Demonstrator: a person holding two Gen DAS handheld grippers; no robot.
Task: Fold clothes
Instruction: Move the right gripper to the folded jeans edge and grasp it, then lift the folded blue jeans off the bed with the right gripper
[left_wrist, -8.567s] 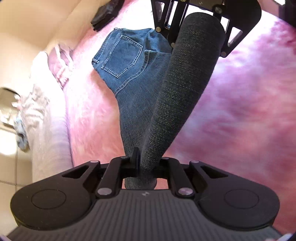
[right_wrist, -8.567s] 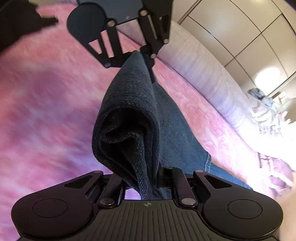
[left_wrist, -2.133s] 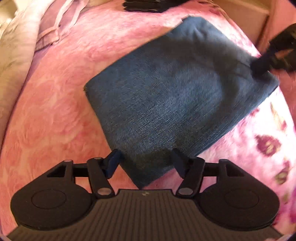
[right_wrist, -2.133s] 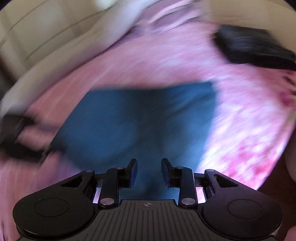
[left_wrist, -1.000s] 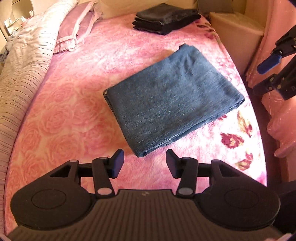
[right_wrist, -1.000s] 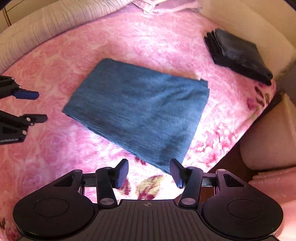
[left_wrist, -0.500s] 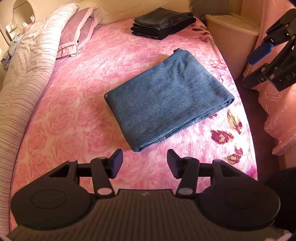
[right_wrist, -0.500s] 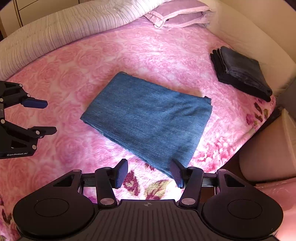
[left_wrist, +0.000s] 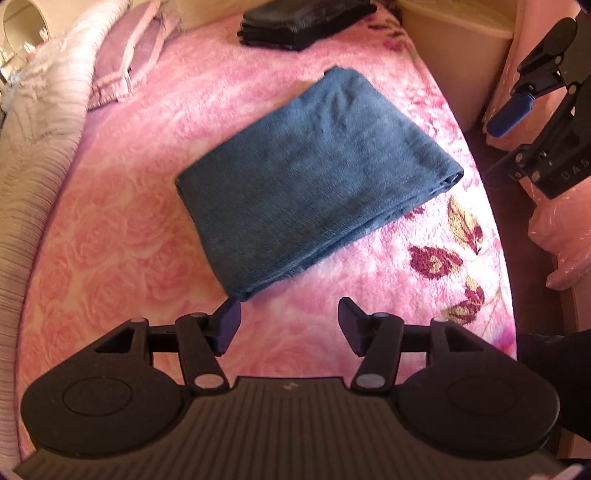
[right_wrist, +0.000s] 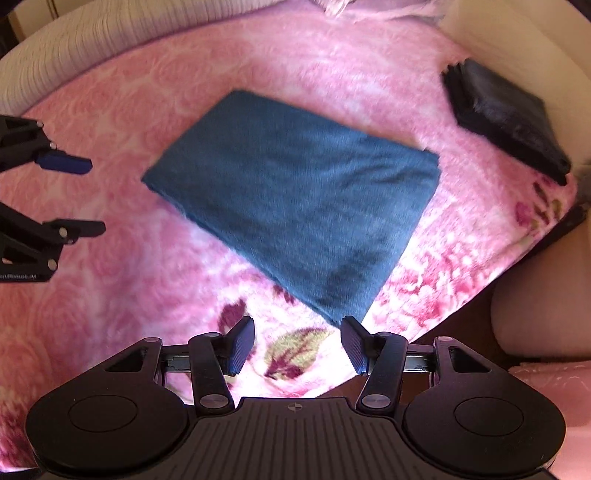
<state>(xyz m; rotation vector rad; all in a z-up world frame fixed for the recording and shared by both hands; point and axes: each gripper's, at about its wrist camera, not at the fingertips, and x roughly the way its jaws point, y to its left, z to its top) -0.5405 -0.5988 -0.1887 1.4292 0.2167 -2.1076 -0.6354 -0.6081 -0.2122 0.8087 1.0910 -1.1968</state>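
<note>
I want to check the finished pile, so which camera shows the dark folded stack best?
The right wrist view: the dark folded stack lies whole on the pink blanket, layered edge visible. The left wrist view cuts off its far side.

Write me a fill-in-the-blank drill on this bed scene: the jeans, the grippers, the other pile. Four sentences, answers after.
1. The folded blue jeans lie flat on a ____ rose-patterned blanket.
2. Both the left gripper and the right gripper stand ____, holding nothing.
3. The stack of dark clothes lies ____ from the jeans, not touching them.
4. The jeans form a roughly ____ shape.

Answers: pink; open; apart; rectangular
</note>
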